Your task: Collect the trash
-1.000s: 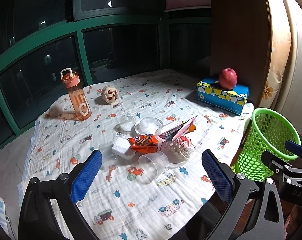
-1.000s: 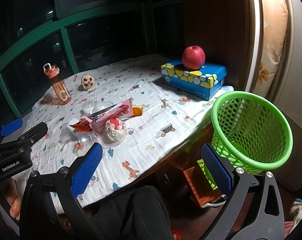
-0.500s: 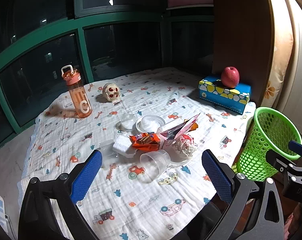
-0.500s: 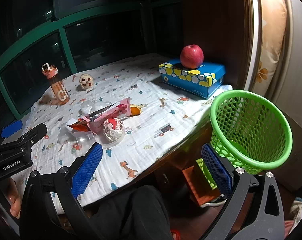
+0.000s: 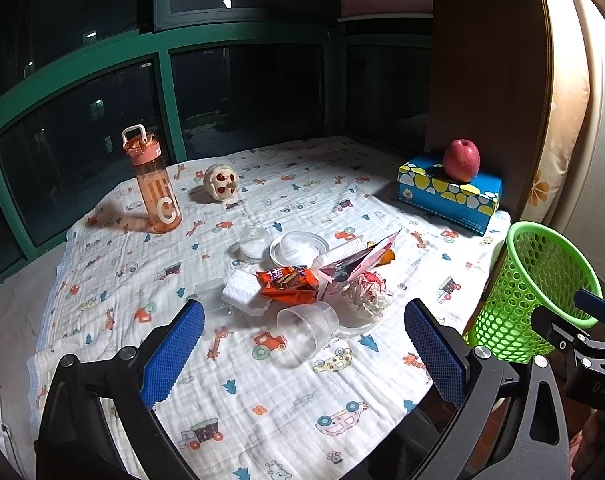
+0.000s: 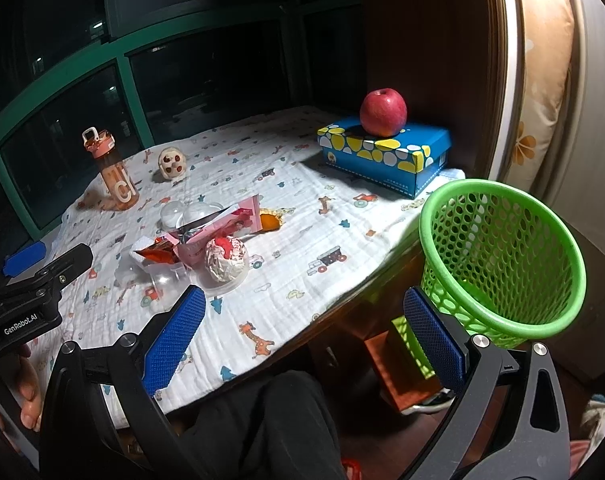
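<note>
Trash pile (image 5: 314, 276) lies ahead of the wide-open, empty left tongs (image 5: 302, 344).

Bench (image 5: 262, 420) viewed from near edge by left wrist, trash pile (image 5: 302, 280) at 12 o'clock, close. Right wrist set rightward, green basket (image 6: 502, 256) at 2 o'clock. Pile, basket shared.

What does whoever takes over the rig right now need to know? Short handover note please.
Left gripper: open, empty, short of the trash pile.
Right gripper: open, empty, near the table edge beside the green basket.
Trash in mid-cloth: clear cup on its side, orange wrapper, pink packet, crumpled paper ball, white lids.
Done: nothing picked; the basket looks empty.
Left: move all trash into the basket. Leave bottle, apple, tissue box.
</note>
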Demonstrator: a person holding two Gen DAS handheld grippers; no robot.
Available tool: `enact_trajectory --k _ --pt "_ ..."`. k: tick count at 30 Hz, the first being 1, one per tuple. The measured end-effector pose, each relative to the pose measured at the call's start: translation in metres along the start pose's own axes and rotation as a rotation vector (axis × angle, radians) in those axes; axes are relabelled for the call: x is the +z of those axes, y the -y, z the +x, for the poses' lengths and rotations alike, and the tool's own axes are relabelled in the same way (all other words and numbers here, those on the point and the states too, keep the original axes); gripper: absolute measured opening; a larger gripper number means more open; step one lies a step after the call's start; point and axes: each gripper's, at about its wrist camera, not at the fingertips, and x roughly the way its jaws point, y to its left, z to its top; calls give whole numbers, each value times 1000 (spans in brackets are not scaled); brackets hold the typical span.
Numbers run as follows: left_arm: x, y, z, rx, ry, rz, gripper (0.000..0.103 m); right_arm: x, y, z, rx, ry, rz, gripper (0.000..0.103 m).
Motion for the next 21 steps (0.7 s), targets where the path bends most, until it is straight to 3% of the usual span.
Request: enact_trajectory --k 21 --pt "8 -12 21 21 -13 -35 97 9 -4 21 11 -32 -5 98"
